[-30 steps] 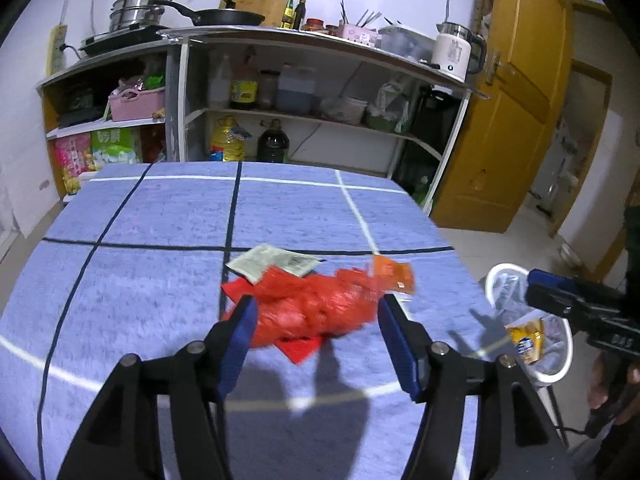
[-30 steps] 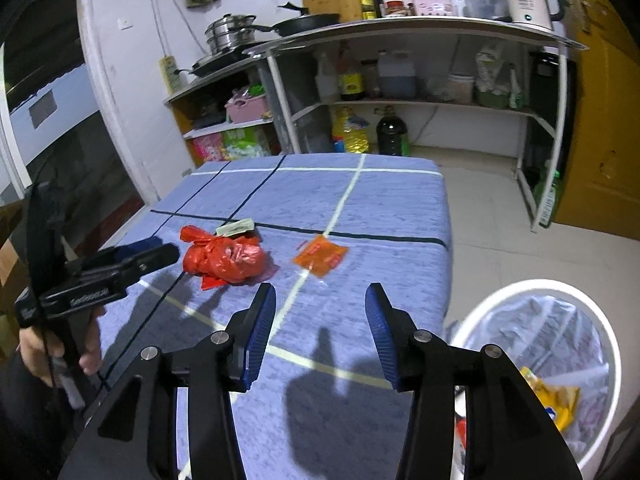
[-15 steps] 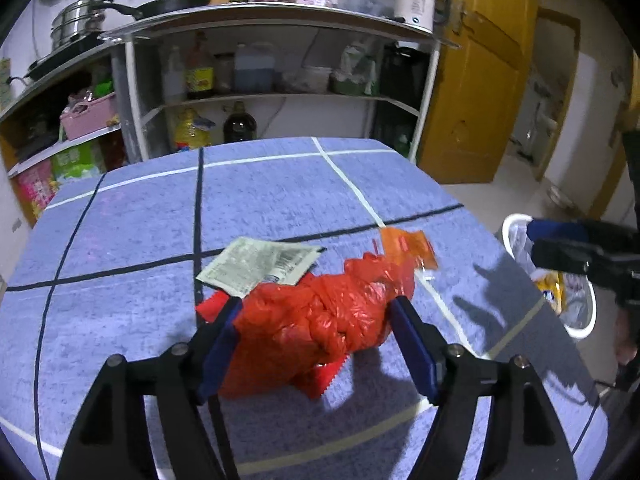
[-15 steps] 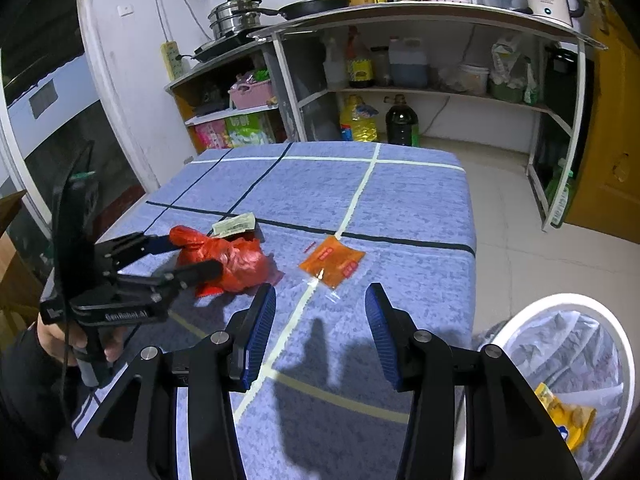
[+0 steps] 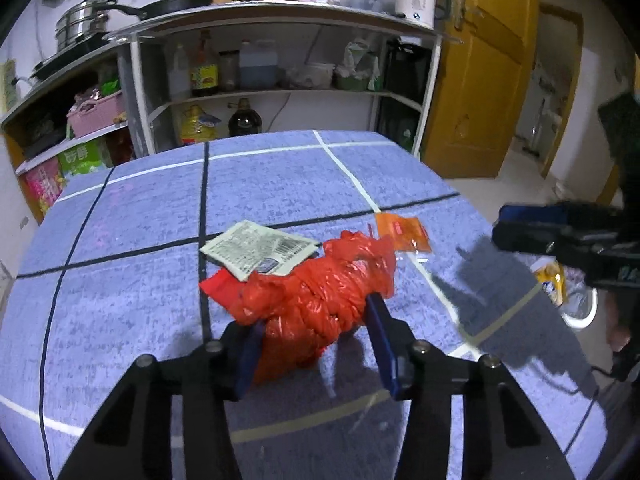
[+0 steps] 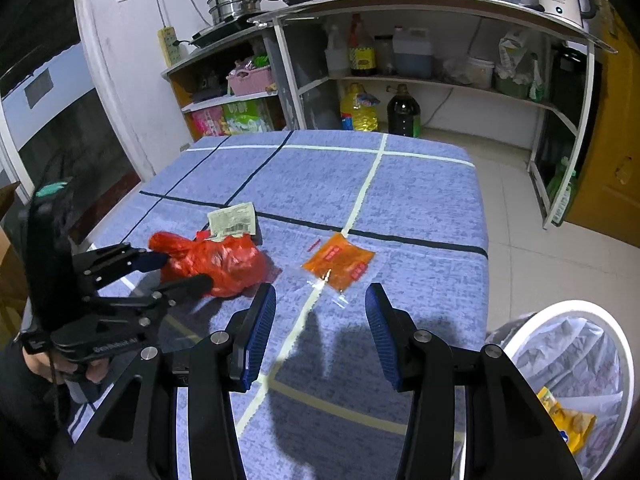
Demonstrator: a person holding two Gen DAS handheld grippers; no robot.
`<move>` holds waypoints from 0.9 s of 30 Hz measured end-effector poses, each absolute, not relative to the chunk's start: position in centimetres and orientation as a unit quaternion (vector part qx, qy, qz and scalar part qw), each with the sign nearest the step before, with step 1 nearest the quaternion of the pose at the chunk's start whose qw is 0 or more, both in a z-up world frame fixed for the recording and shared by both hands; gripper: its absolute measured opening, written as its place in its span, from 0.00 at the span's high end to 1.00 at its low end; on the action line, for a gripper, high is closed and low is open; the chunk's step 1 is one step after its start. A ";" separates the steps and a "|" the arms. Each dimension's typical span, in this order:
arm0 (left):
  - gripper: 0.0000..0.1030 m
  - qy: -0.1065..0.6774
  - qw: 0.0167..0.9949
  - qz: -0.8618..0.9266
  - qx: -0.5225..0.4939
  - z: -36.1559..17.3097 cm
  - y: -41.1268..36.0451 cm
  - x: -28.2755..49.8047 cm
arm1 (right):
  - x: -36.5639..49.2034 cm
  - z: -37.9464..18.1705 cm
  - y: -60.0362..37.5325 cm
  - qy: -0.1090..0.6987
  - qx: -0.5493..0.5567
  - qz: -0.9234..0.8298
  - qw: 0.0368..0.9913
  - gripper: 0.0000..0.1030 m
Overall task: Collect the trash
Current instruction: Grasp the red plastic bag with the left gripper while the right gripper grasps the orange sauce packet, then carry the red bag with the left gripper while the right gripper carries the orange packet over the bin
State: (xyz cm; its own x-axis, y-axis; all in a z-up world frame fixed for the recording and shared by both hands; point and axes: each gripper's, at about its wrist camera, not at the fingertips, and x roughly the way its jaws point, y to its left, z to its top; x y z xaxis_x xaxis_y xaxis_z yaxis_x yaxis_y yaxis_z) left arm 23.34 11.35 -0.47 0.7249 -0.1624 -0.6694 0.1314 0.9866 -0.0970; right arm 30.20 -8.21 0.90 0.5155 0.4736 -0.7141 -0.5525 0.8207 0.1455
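A crumpled red plastic bag (image 5: 316, 296) lies on the blue table (image 5: 280, 184). My left gripper (image 5: 314, 336) has its fingers around the bag, pressing into its sides. The bag (image 6: 216, 258) and left gripper (image 6: 176, 270) also show in the right wrist view. A greenish paper wrapper (image 5: 256, 248) lies just behind the bag, over a flat red packet (image 5: 218, 286). An orange sachet (image 6: 338, 260) lies beyond my right gripper (image 6: 320, 312), which is open and empty above the table. A white-rimmed trash bin (image 6: 576, 380) with a liner stands right of the table.
A yellow wrapper (image 6: 566, 420) lies in the bin. Shelves (image 6: 400, 76) with bottles, pots and a kettle stand behind the table. A yellow door (image 5: 488, 80) is at the right. The table's right edge (image 6: 486, 280) drops to tiled floor.
My left gripper moved forward over the red bag and narrowed its fingers onto it. My right gripper moved forward, closer to the orange sachet.
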 end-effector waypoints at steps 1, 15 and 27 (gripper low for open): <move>0.53 0.356 0.931 -0.076 -0.027 -0.1 11.7 23.0 | 30.3 0.9 -8.1 0.397 -0.051 0.295 0.868 0.54; 0.54 0.303 0.944 -0.067 -0.110 3.3 14.6 17.9 | 30.9 0.1 -5.6 0.377 -0.151 0.307 0.861 0.53; 0.53 0.308 0.941 -0.055 -0.130 2.6 15.7 18.6 | 35.6 -4.2 -1.9 0.390 -0.237 0.341 0.822 0.51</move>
State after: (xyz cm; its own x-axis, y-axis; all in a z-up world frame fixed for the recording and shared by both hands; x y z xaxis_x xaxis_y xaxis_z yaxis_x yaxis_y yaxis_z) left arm 18.62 15.68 2.64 0.8041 -0.1833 -0.5656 0.0236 0.9604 -0.2776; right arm 35.61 -1.87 -4.22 0.4627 0.3756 -0.8030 -0.7457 0.6547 -0.1234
